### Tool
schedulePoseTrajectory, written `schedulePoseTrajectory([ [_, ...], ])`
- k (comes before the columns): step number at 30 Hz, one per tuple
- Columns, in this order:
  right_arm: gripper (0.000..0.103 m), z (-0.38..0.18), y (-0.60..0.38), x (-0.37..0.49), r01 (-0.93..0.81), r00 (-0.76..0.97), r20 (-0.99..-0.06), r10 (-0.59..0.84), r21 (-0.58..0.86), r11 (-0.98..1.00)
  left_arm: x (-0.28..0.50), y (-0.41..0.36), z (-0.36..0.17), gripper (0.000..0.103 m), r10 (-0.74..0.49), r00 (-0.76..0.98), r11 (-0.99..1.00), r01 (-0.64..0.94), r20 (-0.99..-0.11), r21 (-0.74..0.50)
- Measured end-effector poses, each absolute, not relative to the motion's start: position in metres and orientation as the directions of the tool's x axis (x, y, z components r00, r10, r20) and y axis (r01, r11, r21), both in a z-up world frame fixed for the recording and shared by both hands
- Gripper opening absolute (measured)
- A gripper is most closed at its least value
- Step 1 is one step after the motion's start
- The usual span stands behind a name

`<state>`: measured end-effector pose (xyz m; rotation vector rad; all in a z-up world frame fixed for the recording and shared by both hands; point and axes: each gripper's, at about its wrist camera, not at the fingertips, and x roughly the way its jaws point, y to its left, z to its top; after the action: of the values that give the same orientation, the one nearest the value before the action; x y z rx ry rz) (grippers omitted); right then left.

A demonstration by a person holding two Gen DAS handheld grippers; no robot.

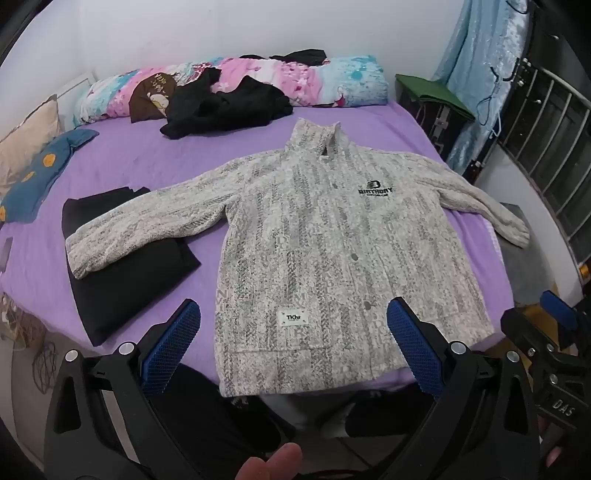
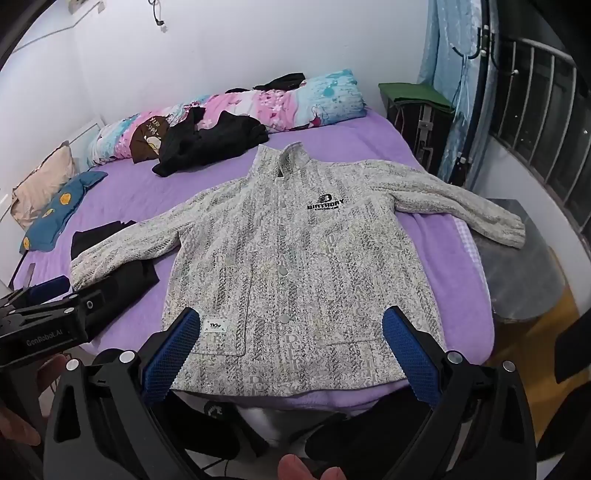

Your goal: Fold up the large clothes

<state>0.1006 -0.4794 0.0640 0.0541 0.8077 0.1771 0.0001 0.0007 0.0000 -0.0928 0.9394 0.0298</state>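
A bed [image 1: 129, 162] with a purple sheet fills a small room with plain white walls [image 1: 221, 26]. A floral rolled quilt [image 1: 332, 79] lies along its far edge. A pale blue curtain [image 2: 448, 74] hangs beside a dark window with metal bars [image 2: 546, 122] on the right.

Left wrist: looking down from the foot of the bed [image 1: 140, 158], near the jacket [image 1: 325, 251] hem.
Right wrist: facing likewise, slightly rightward.
Shared: jacket [image 2: 295, 266], bed [image 2: 369, 140].
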Motion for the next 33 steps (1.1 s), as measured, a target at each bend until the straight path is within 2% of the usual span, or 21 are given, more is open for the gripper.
schedulePoseTrajectory([
  [33,0.097,0.0685,-0.4782,0.0991,-0.135,0.685,-0.709,0.167,0.103,0.986,0.0027,0.0009,-0.0007,0.097,-0.018,0.587,0.996,-0.062,-0.810,-0.066],
])
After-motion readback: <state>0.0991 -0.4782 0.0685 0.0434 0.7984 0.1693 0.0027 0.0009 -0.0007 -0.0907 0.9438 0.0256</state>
